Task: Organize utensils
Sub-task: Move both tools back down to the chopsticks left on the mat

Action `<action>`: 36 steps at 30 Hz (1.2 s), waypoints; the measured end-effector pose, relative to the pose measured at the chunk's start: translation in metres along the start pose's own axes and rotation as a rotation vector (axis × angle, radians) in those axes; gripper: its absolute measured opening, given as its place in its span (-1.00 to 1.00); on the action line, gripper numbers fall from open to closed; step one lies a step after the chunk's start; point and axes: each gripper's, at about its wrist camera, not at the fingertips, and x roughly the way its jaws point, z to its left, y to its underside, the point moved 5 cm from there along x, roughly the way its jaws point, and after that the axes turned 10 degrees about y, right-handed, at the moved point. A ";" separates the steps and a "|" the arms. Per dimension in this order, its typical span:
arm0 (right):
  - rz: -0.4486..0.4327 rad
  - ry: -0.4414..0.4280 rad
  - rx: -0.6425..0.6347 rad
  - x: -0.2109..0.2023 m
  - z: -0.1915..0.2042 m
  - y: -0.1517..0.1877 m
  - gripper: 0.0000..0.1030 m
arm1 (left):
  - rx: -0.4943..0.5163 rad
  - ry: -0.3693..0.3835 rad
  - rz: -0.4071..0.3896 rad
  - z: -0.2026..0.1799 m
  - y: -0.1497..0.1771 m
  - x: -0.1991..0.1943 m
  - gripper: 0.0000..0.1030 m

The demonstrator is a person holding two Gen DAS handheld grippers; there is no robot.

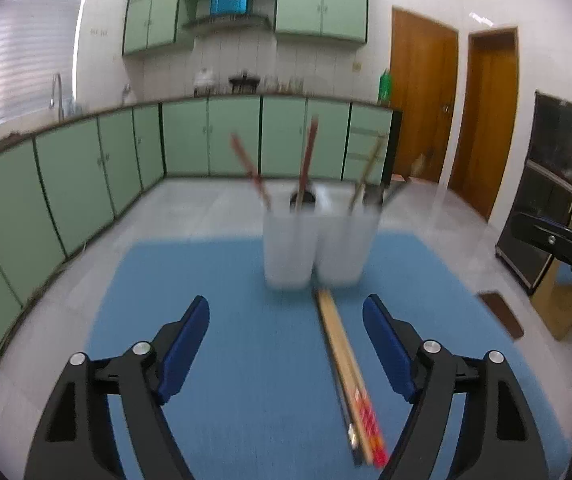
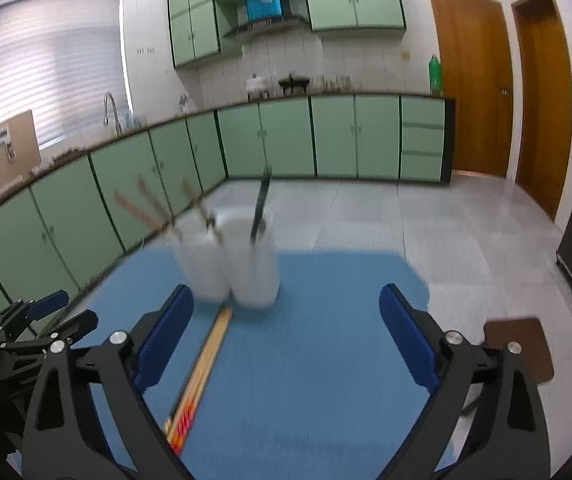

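Note:
Two white holder cups stand side by side on a blue mat, with several chopsticks leaning out of them. A bundle of wooden chopsticks lies flat on the mat in front of the cups. My left gripper is open and empty, hovering just left of that bundle. In the right wrist view the cups and the flat chopsticks lie left of centre. My right gripper is open and empty above the mat. Both views are motion-blurred.
The mat covers a small table above a tiled floor. Green cabinets line the walls. The right gripper's body shows at the left view's right edge; the left gripper shows at the right view's left edge.

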 end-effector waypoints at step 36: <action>0.321 -0.037 -0.181 0.030 0.091 0.147 0.46 | -0.153 -0.100 0.269 0.038 0.113 0.030 0.58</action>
